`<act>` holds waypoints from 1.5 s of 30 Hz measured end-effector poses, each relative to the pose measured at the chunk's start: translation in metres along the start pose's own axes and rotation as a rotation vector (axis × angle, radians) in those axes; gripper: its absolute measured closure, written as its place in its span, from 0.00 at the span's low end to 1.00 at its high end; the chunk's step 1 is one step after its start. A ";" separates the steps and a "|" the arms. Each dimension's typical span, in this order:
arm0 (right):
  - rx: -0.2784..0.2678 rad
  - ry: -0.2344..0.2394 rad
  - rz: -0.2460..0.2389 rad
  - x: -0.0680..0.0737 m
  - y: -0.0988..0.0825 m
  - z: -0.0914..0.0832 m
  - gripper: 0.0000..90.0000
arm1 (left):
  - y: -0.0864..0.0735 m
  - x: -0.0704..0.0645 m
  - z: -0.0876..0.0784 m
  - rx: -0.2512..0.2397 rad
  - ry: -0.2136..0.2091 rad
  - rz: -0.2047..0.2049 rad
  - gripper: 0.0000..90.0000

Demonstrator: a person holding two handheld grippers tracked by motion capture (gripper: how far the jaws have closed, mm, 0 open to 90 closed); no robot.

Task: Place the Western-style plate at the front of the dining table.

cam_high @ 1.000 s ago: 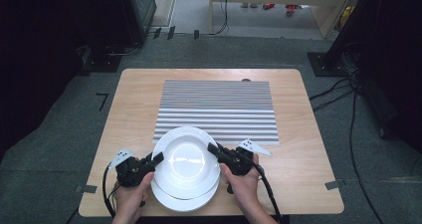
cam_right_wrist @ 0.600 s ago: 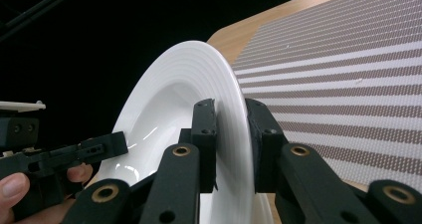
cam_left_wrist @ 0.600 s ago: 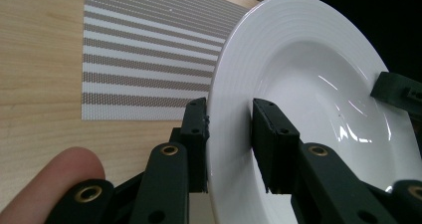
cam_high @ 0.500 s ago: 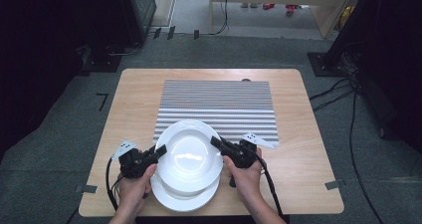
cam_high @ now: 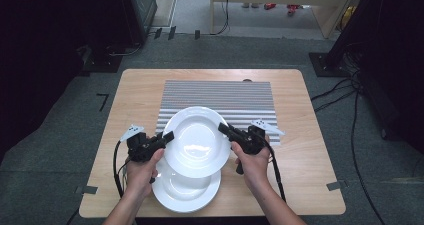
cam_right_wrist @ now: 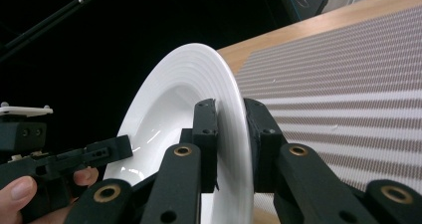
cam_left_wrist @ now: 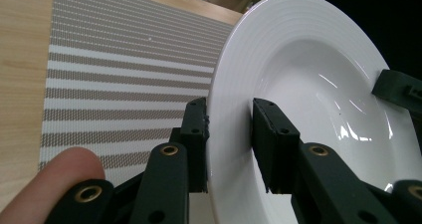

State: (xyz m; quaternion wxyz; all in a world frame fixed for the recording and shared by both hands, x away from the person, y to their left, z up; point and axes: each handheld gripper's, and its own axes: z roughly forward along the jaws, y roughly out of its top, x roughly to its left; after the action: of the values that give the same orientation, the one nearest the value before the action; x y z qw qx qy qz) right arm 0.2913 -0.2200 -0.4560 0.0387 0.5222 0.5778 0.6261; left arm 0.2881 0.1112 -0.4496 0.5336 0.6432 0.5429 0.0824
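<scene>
forearms in from the near edge of the table [cam_high: 310,185], wrists angled inward. left gripper [cam_high: 167,137] clamped on the left rim of the upper plate [cam_high: 196,141], right gripper [cam_high: 224,130] clamped on its right rim, jaws pinching the rim from both faces. held level above the striped mat [cam_high: 220,96], partly over the lower plate [cam_high: 186,191] lying on the table.

Just beyond your fingers [cam_high: 150,161], the striped mat [cam_high: 220,96] lies flat on the wooden table [cam_high: 310,177]. Nearer you than the fingers sits a second white plate [cam_high: 186,191]. Far past them are small red things [cam_high: 270,6] on the floor, shoes perhaps. Black cables [cam_high: 350,97] trail away to the right.
</scene>
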 end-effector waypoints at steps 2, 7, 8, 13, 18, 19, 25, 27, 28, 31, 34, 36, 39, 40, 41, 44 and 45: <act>-0.003 -0.002 0.004 -0.001 0.006 0.001 0.88 | 0.005 -0.001 0.005 0.001 -0.001 0.000 0.77; -0.005 -0.016 0.006 -0.010 0.022 0.004 0.88 | 0.018 -0.003 0.022 0.015 0.002 0.003 0.76; -0.005 -0.019 0.009 -0.011 0.024 0.005 0.88 | 0.021 -0.003 0.026 0.019 -0.001 0.001 0.76; -0.011 -0.036 0.012 -0.023 0.036 0.009 0.88 | 0.031 -0.004 0.044 0.033 -0.004 -0.006 0.76; -0.007 -0.048 0.028 -0.034 0.047 0.013 0.88 | 0.043 -0.005 0.061 0.038 0.001 -0.012 0.76; -0.009 -0.052 0.034 -0.037 0.051 0.015 0.88 | 0.045 -0.005 0.064 0.038 0.001 -0.011 0.76; -0.009 -0.066 0.061 -0.052 0.065 0.021 0.88 | 0.059 -0.005 0.086 0.055 -0.005 -0.024 0.76; -0.009 -0.070 0.073 -0.058 0.068 0.023 0.88 | 0.063 -0.004 0.094 0.068 -0.003 -0.023 0.76; -0.007 -0.075 0.073 -0.060 0.070 0.024 0.88 | 0.064 -0.004 0.098 0.072 -0.001 -0.020 0.76; -0.006 -0.085 0.069 -0.066 0.076 0.027 0.88 | 0.067 -0.004 0.110 0.084 0.003 -0.026 0.75; -0.007 -0.090 0.090 -0.074 0.080 0.029 0.88 | 0.070 -0.004 0.119 0.098 0.010 -0.032 0.75; -0.008 -0.097 0.095 -0.079 0.084 0.031 0.89 | 0.072 -0.004 0.127 0.109 0.011 -0.030 0.74; -0.020 -0.103 0.109 -0.087 0.089 0.034 0.89 | 0.075 -0.004 0.136 0.118 0.009 -0.039 0.74; -0.022 -0.104 0.117 -0.089 0.090 0.035 0.89 | 0.076 -0.004 0.140 0.130 0.019 -0.031 0.74; -0.009 -0.115 0.112 -0.093 0.092 0.037 0.88 | 0.078 -0.004 0.144 0.135 0.023 -0.032 0.74; -0.008 -0.126 0.108 -0.101 0.095 0.041 0.87 | 0.080 -0.004 0.150 0.140 0.028 -0.028 0.75; -0.013 -0.128 0.113 -0.105 0.097 0.042 0.87 | 0.082 -0.003 0.158 0.142 0.024 -0.044 0.75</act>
State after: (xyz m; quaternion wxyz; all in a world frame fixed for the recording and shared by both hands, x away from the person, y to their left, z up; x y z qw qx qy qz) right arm 0.4220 -0.2913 -0.4552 0.0434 0.5925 0.5397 0.5964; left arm 0.4450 0.0278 -0.4505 0.4815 0.6665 0.5677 0.0398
